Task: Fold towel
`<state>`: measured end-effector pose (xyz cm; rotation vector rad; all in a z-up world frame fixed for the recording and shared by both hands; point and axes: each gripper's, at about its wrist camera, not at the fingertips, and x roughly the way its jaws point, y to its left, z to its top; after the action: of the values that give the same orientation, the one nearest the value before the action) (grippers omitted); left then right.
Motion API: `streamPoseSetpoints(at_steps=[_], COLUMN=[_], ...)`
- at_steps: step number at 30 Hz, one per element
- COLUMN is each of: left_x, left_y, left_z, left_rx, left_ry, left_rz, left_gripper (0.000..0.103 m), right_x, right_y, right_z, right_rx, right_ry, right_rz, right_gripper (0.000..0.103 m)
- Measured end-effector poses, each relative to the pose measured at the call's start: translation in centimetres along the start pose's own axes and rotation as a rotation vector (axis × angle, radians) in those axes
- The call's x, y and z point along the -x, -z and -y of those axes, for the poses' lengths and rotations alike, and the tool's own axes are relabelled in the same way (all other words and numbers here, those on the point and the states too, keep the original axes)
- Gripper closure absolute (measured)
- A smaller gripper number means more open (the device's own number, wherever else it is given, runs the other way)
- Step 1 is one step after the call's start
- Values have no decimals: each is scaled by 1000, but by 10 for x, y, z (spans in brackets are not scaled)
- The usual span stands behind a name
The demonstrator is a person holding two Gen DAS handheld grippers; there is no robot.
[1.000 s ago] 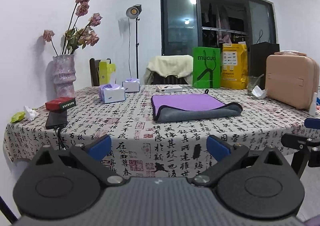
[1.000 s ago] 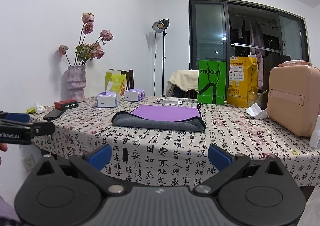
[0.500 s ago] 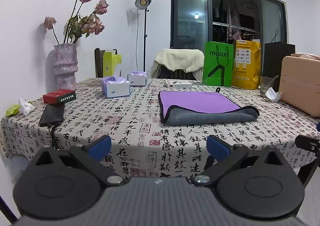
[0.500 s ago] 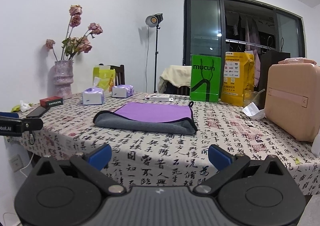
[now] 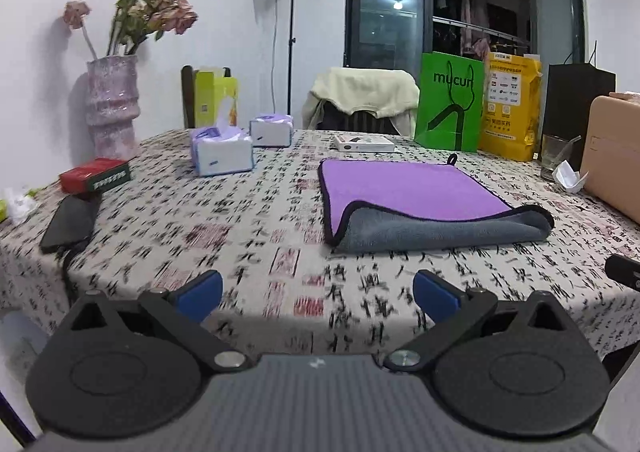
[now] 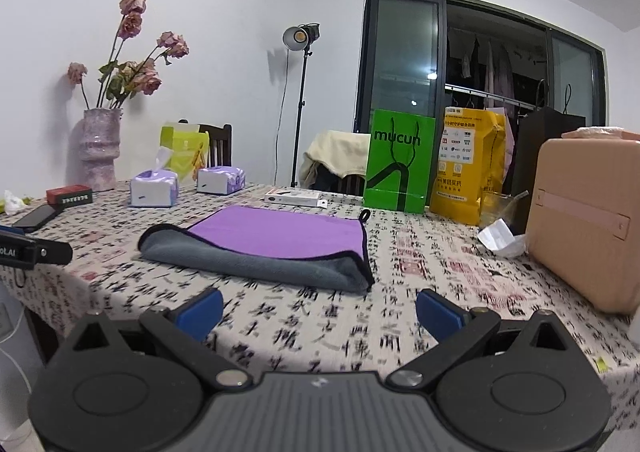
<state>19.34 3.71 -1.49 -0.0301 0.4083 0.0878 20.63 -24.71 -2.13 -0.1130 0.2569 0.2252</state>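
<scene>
A towel, purple on top and grey underneath, lies folded once on the patterned tablecloth, its grey fold facing me [image 5: 416, 204], [image 6: 276, 244]. My left gripper [image 5: 318, 294] is open and empty, over the table's near edge, short of the towel and to its left. My right gripper [image 6: 318, 310] is open and empty, over the near edge, in front of the towel's right corner. The left gripper's tip also shows at the left edge of the right wrist view [image 6: 36, 250]; the right gripper's tip shows at the right edge of the left wrist view [image 5: 624, 272].
Two tissue boxes [image 5: 222, 150], a red box [image 5: 96, 174], a black phone [image 5: 70, 222] and a vase of dried roses [image 5: 112, 104] stand on the left. A green bag [image 6: 400, 160], yellow bag [image 6: 468, 164], glass [image 6: 498, 208] and pink case [image 6: 588, 220] stand on the right.
Both grippers have moved forward and up toward the table, so the towel looks larger and closer. Both stay open. The towel has not moved.
</scene>
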Motion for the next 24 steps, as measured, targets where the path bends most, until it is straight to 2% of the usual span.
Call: streamPoseSetpoints(at_steps=[5, 8, 14, 19, 20, 24], left_x=[-30, -48, -76, -106, -112, -136], left_y=[-13, -18, -29, -38, -39, -42], left_z=[6, 12, 18, 17, 16, 12], left_rx=[-33, -57, -99, -70, -58, -18], left_ry=[17, 14, 62, 85, 91, 118], left_rz=[14, 30, 47, 29, 16, -58], left_gripper=[0, 0, 0, 20, 26, 36], right_x=[-31, -53, -96, -130, -135, -157], right_y=[-9, -16, -23, -29, -29, -31], right_z=[4, 9, 11, 22, 23, 30], right_rx=[-25, -54, 7, 19, 24, 38], right_ry=[23, 5, -2, -30, -35, -50], right_rz=[-3, -19, -50, -102, -112, -154], right_gripper=[0, 0, 6, 16, 20, 27])
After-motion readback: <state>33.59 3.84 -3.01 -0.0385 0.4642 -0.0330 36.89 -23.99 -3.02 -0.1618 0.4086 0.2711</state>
